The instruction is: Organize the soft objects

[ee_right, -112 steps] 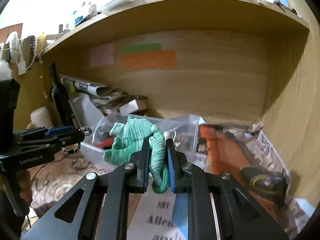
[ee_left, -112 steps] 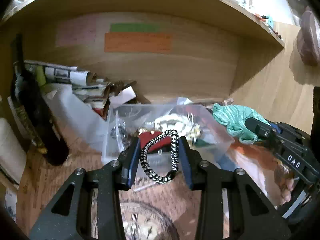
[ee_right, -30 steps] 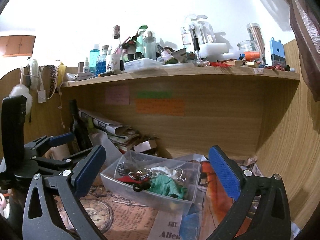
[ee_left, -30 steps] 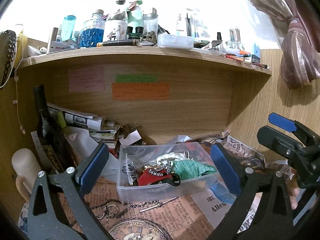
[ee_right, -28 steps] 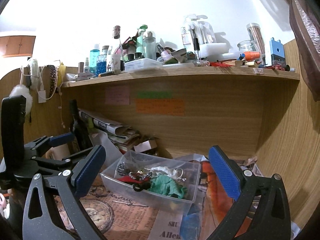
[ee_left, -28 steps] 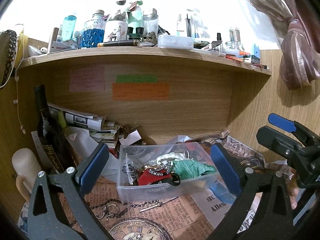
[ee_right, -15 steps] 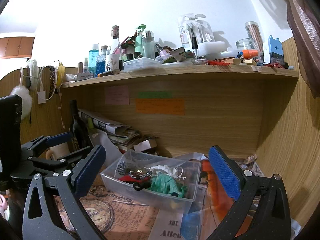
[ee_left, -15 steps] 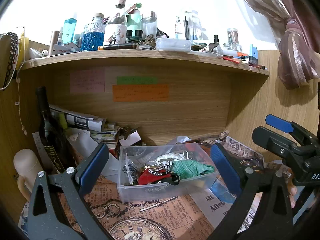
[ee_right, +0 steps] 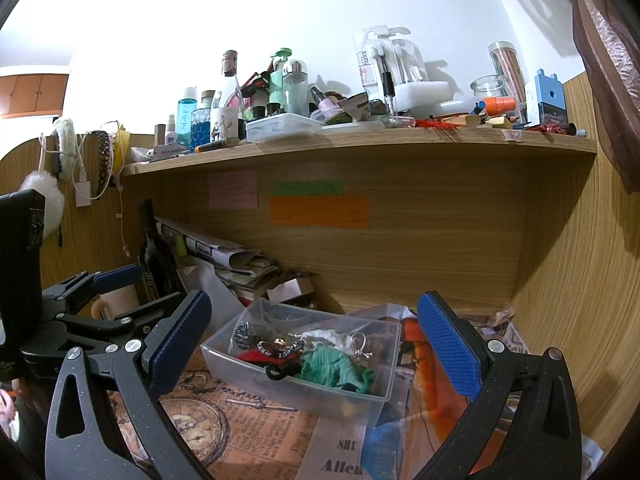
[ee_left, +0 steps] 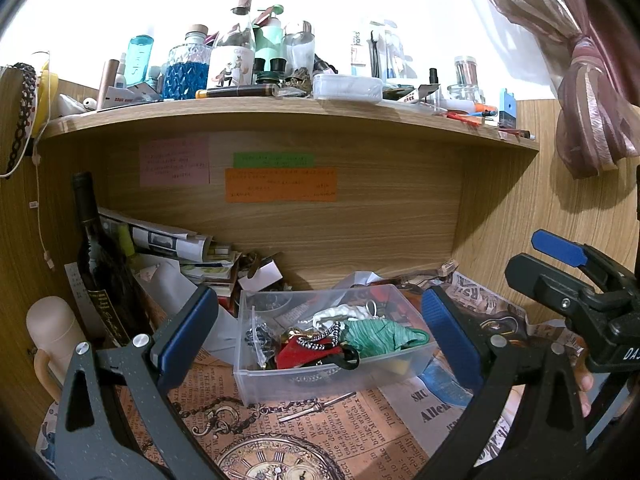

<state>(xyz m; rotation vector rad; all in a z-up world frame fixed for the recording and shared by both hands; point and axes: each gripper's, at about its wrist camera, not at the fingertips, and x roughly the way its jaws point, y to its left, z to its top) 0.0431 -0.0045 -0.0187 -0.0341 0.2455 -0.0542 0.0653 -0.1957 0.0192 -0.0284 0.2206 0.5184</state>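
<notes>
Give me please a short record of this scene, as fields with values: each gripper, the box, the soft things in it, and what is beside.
left gripper: open, empty, pulled back from the box
right gripper: open, empty
clear plastic box: on the printed paper, no lid
green cloth: inside the box, right side
black-and-white cord: inside the box, on the red fabric
dark bottle: upright, left of the box

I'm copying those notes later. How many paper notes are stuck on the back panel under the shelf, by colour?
Pink note: 1
Green note: 1
Orange note: 1
Total: 3, all stuck on the wooden back panel.
</notes>
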